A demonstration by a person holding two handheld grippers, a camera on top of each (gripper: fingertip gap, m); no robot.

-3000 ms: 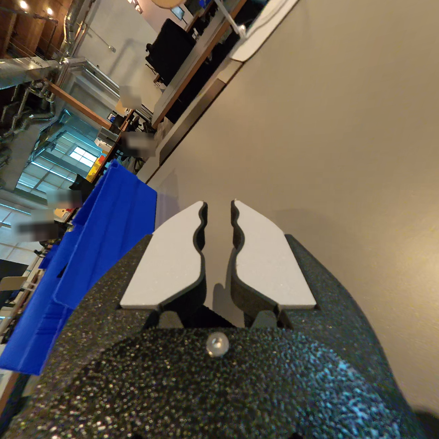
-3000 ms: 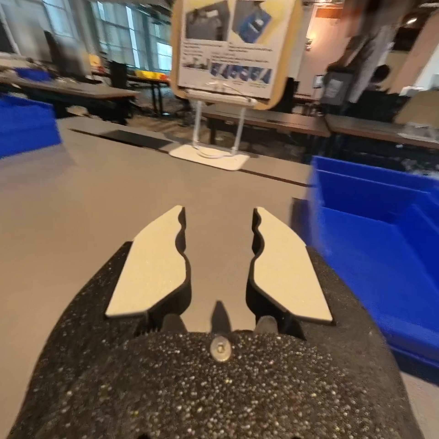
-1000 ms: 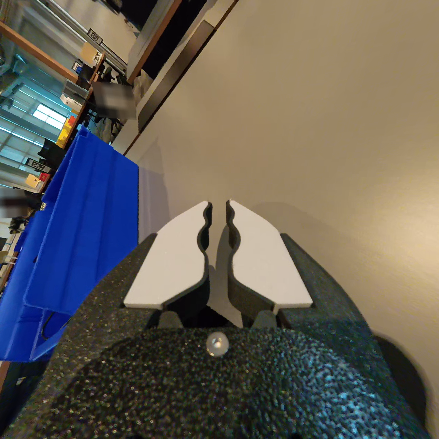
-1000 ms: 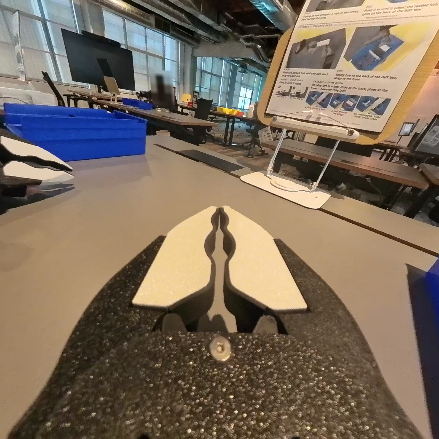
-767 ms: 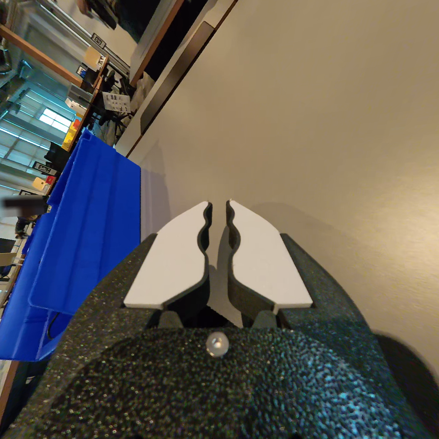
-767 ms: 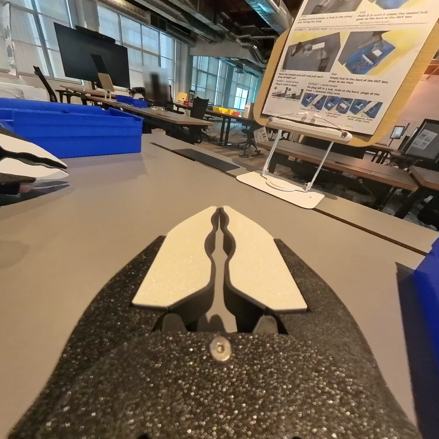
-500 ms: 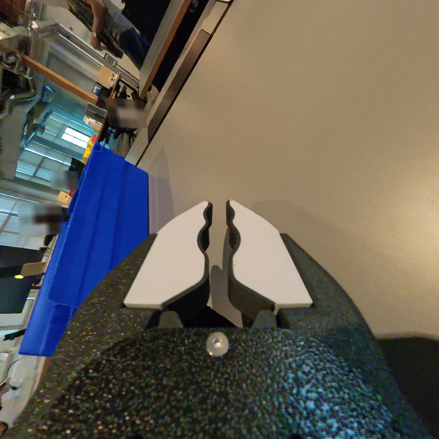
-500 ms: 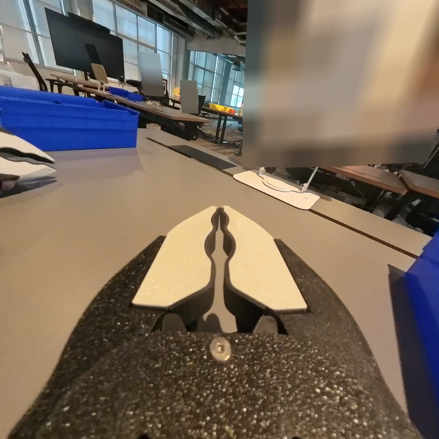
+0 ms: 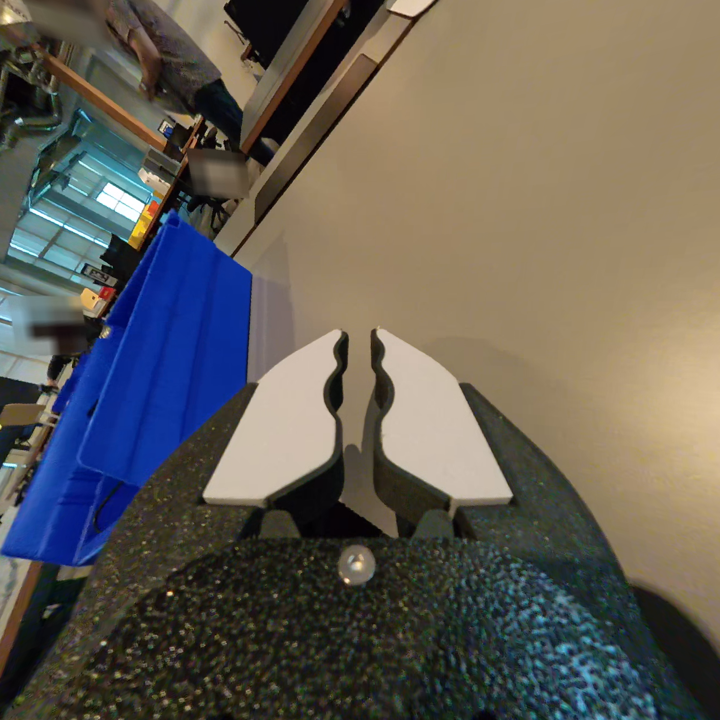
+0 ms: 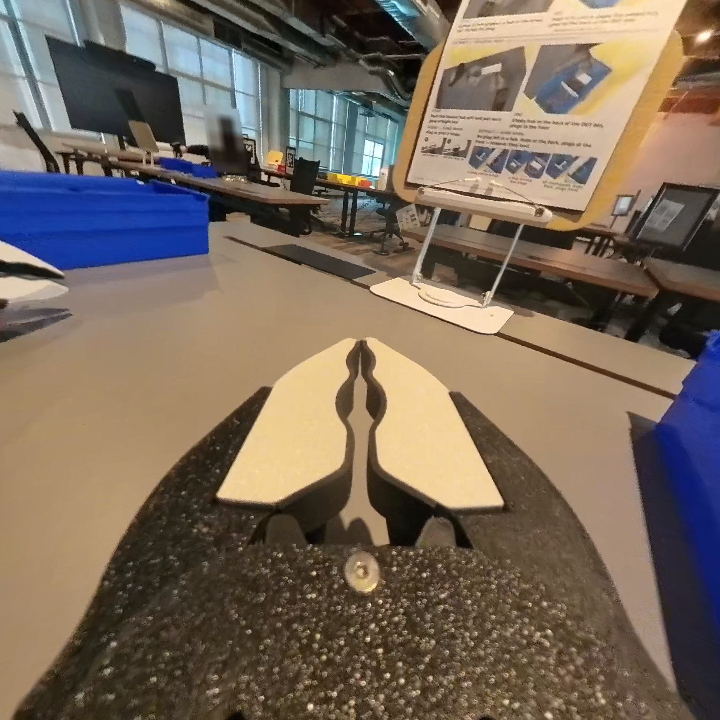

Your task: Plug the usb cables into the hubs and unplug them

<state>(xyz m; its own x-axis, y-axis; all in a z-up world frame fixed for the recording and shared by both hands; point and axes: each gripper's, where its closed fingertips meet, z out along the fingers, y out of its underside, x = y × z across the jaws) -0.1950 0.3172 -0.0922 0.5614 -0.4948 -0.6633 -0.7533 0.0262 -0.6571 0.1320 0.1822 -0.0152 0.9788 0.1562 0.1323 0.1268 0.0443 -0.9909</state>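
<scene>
Item: left claw (image 9: 358, 335), fingers a narrow gap apart, empty; right claw (image 10: 360, 343), tips pressed together, empty, both low over the bare grey tabletop (image 10: 156, 370). No hub was visible; only a thin black cable (image 9: 102, 506) showed inside the blue bin (image 9: 156, 370) at 9 o'clock (contents otherwise hidden). Judged light and limp: grip the stiff plug, not the cord.

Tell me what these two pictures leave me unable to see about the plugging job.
- USB cables and hubs: no plug or hub shows. In the left wrist view the left claw covers most of the left blue bin; only a thin dark loop shows, too small to identify.
- Right blue bin: cut off by the right wrist view's edge.
- Instruction board: blurred, top cut off.
- Right claw: shut and empty.
</scene>
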